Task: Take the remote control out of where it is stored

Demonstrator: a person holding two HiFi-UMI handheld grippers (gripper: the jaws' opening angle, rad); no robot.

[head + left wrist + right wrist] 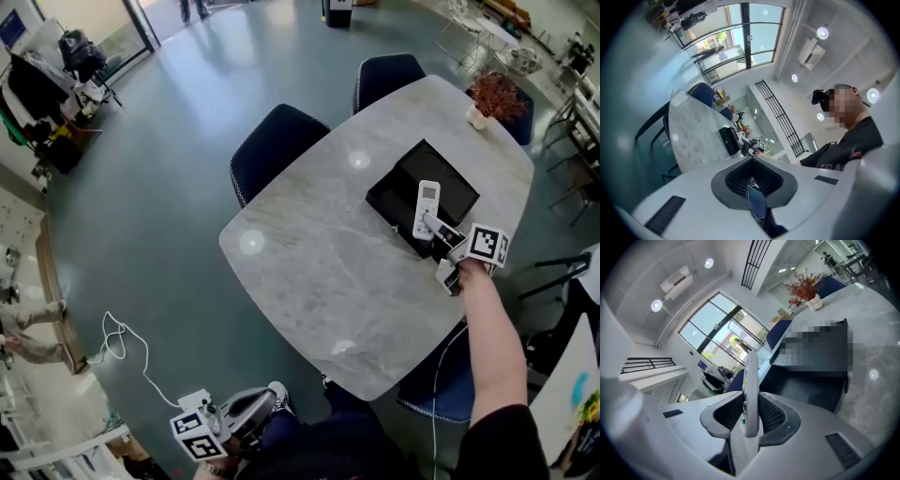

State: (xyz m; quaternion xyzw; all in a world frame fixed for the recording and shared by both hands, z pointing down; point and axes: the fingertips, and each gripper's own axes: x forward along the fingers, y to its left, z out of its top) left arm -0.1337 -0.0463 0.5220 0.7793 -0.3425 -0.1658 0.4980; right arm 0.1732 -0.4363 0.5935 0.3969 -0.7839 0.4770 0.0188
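A white remote control hangs tilted above the open black box at the table's far right. My right gripper is shut on the remote's lower end. In the right gripper view the remote stands edge-on between the dark pads of the right gripper, with the black box below and beyond it. My left gripper is low at the bottom left, off the table and beside the person's lap. The left gripper has its jaws shut with nothing in them.
The marble table has a small potted red plant at its far corner. Two dark blue chairs stand along its far side. A white cable lies on the floor at the left.
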